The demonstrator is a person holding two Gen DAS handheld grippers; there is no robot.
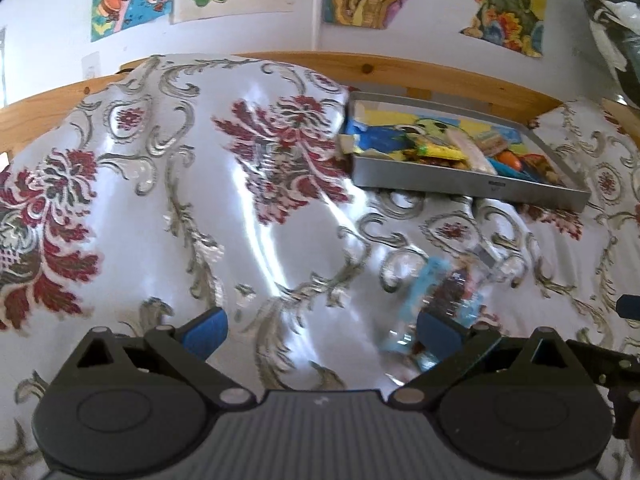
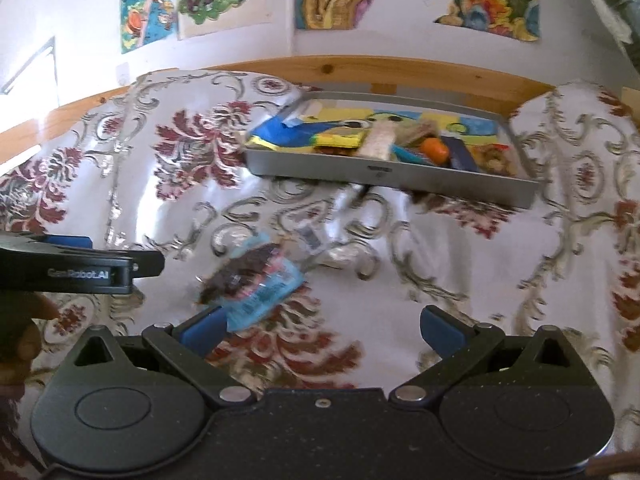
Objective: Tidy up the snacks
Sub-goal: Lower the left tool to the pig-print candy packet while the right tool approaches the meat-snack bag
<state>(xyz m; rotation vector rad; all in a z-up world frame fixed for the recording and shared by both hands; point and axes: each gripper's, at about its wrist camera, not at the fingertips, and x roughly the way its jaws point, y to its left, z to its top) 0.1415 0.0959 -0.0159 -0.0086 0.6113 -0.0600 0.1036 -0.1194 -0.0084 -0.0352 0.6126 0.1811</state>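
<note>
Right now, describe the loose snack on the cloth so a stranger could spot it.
Start at the grey metal tray on the flowered cloth. Nearer the grippers lies a light-blue snack packet with a dark centre, alone on the cloth. It is the only snack outside the tray.

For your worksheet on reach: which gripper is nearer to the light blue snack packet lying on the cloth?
Roughly equal; perhaps the left. The left gripper has the packet at its right fingertip; the right gripper has it at its left fingertip. Both open.

Black left gripper (image 1: 322,332) – blue pads, silver rivets, ribbed grey body
</note>
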